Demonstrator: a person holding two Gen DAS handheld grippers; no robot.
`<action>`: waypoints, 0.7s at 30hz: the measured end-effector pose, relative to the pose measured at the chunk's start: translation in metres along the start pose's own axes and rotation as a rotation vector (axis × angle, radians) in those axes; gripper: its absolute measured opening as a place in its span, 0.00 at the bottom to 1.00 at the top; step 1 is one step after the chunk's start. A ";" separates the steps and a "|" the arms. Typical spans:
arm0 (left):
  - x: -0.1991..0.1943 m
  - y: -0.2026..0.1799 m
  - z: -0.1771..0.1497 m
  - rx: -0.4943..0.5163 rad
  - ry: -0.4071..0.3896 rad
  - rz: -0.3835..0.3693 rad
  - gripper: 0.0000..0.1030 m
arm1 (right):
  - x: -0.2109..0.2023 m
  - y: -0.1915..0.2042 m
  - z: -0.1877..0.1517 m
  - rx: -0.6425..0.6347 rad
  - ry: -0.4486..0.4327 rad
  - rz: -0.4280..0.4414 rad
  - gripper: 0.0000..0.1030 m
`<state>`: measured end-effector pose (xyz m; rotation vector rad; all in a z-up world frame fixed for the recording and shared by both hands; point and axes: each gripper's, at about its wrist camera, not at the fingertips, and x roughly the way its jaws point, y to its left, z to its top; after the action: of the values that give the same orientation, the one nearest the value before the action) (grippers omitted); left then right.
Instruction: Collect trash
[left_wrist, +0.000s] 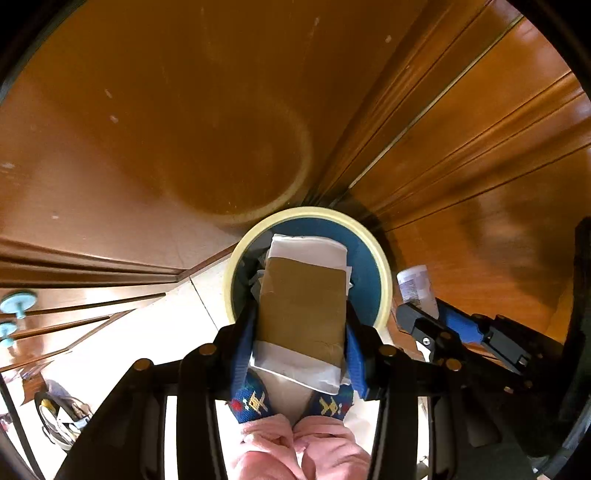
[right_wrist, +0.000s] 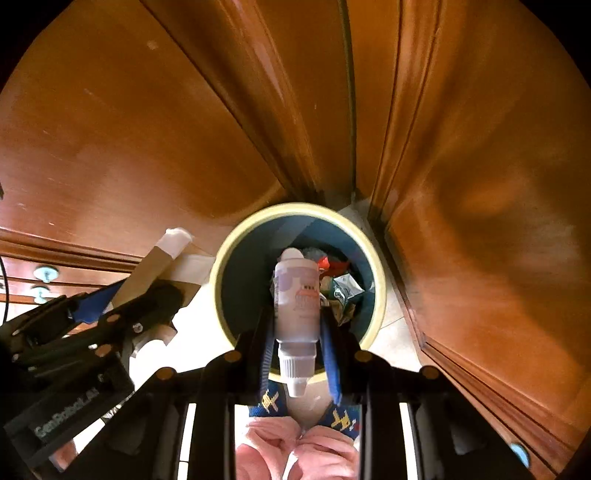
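Left gripper (left_wrist: 301, 325): both blue-padded fingers (left_wrist: 243, 343) are clamped on the long sides of a flat white-and-brown carton (left_wrist: 303, 306). The carton lies lengthwise between the fingers, its near end back toward the finger roots and its far end past the tips — over the mouth of the bin (left_wrist: 384, 280).

Right gripper (right_wrist: 297, 325): its fingers (right_wrist: 330, 354) pinch a small white bottle (right_wrist: 297, 295) at mid-body. The bottle's nozzle cap points back toward the camera and its base reaches beyond the fingertips, over the bin opening (right_wrist: 221, 280).

Beyond the tips in the right wrist view, crumpled wrappers (right_wrist: 341, 291) — red, green and silvery — lie inside the bin, right of the bottle.

The bin is round, with a cream rim and blue inner wall, and stands on pale floor tile (left_wrist: 129, 339) in a corner of brown wooden cabinet panels (left_wrist: 166, 110).

Each gripper appears in the other's view: the right one, with the bottle, just right of the left fingers; the left one, with the carton, to the left of the right fingers.
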<state>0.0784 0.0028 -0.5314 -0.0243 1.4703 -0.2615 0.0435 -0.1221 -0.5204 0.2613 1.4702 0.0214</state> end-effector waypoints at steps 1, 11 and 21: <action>0.001 0.001 0.001 -0.001 0.002 -0.003 0.42 | 0.004 -0.001 0.002 0.001 0.008 -0.005 0.24; -0.006 0.012 0.004 -0.023 0.004 0.019 0.92 | -0.002 -0.007 0.007 0.031 -0.009 -0.025 0.45; -0.038 0.015 -0.001 0.000 -0.009 0.036 0.99 | -0.040 -0.003 0.006 0.033 -0.037 -0.024 0.46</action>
<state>0.0769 0.0249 -0.4969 0.0013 1.4601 -0.2317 0.0443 -0.1332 -0.4819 0.2694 1.4380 -0.0263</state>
